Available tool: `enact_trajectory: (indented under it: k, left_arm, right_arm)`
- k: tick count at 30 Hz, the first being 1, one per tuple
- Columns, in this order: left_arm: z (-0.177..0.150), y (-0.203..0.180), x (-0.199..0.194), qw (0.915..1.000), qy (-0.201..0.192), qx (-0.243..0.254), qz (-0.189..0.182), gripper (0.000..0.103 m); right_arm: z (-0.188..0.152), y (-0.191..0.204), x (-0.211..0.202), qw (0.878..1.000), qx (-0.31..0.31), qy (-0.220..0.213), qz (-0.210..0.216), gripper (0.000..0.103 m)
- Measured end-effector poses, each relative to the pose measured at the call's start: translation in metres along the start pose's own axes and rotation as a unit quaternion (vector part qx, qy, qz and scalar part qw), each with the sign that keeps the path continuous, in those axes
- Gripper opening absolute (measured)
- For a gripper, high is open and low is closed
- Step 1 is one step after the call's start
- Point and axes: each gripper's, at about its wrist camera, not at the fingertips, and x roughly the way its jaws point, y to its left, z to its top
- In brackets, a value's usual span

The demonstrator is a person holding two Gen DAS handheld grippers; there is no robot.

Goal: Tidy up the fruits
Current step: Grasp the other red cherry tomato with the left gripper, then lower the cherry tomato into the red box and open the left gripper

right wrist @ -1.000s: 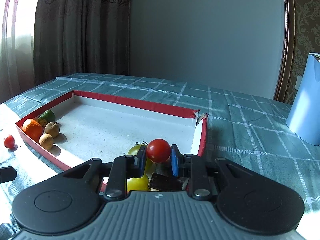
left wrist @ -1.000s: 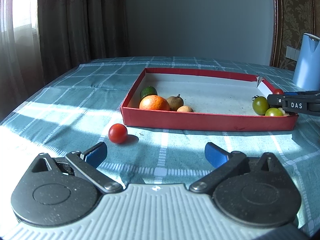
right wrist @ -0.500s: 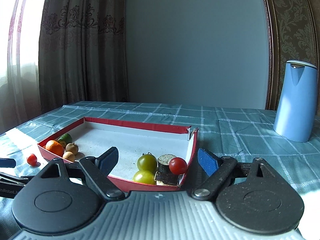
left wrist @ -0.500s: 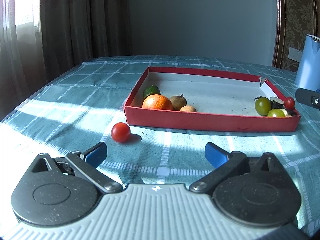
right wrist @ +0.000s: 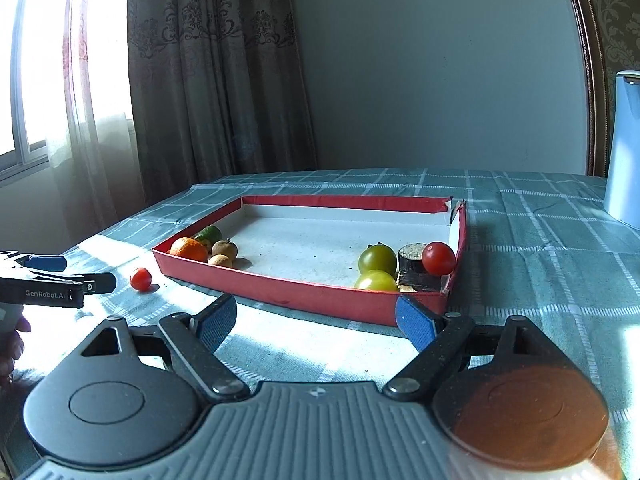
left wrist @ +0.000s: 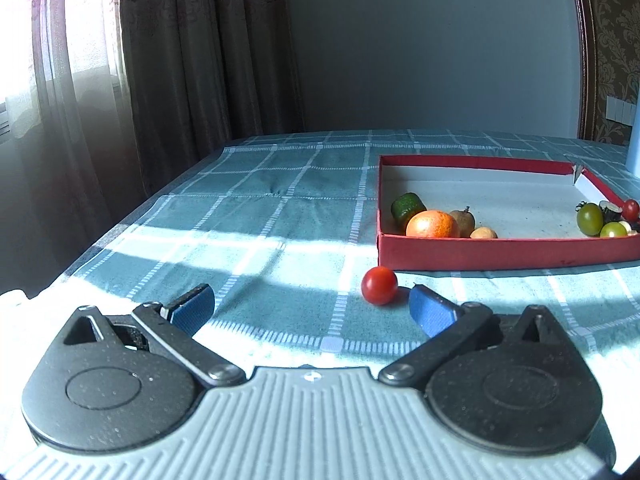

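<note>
A red cherry tomato lies on the checked tablecloth just in front of the red tray; it also shows in the right wrist view. My left gripper is open and empty, its right fingertip close beside that tomato. The tray holds an orange, a green fruit and two brown fruits at its left end. Two green tomatoes, a dark block and a red tomato sit at its right end. My right gripper is open and empty, just short of the tray.
A pale blue kettle stands on the table at the far right. Curtains and a window are at the left, where the table edge drops off. The left gripper's fingers reach in from the left of the right wrist view.
My right gripper opened, left the red tomato in the tray's right end and pulled back. My left gripper swung left and closer to the loose tomato.
</note>
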Motion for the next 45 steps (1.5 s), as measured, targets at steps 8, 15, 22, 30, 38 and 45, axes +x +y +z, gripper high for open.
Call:
enact_trajectory:
  k: [8,15,22,30,38,45]
  left_arm:
    - [0.015,-0.02,0.035,0.9992,0.036,0.012,-0.009,0.103]
    - [0.017,-0.036,0.063,0.9967,0.079,0.011,-0.016,0.092]
    - [0.016,-0.035,0.058,0.9962,0.073,-0.009,-0.046,0.055]
    - [0.015,-0.043,0.046,0.9961,0.066,-0.003,-0.059,0.023]
    - [0.036,-0.065,0.013,0.9973,0.008,0.01,-0.073,0.023]
    - [0.055,-0.097,0.021,0.9967,-0.001,0.018,-0.079,0.023]
  right_arm:
    - [-0.001,-0.002,0.007,1.0,0.009,0.024,-0.003,0.089]
    - [-0.001,-0.002,0.007,1.0,0.008,0.025,-0.001,0.091]
    - [-0.001,-0.003,0.008,1.0,0.008,0.029,-0.001,0.091]
    - [-0.001,-0.003,0.009,0.999,0.009,0.033,-0.001,0.091]
    - [-0.001,-0.003,0.009,0.999,0.009,0.034,-0.002,0.091]
    - [-0.002,-0.004,0.01,0.999,0.012,0.036,-0.002,0.091]
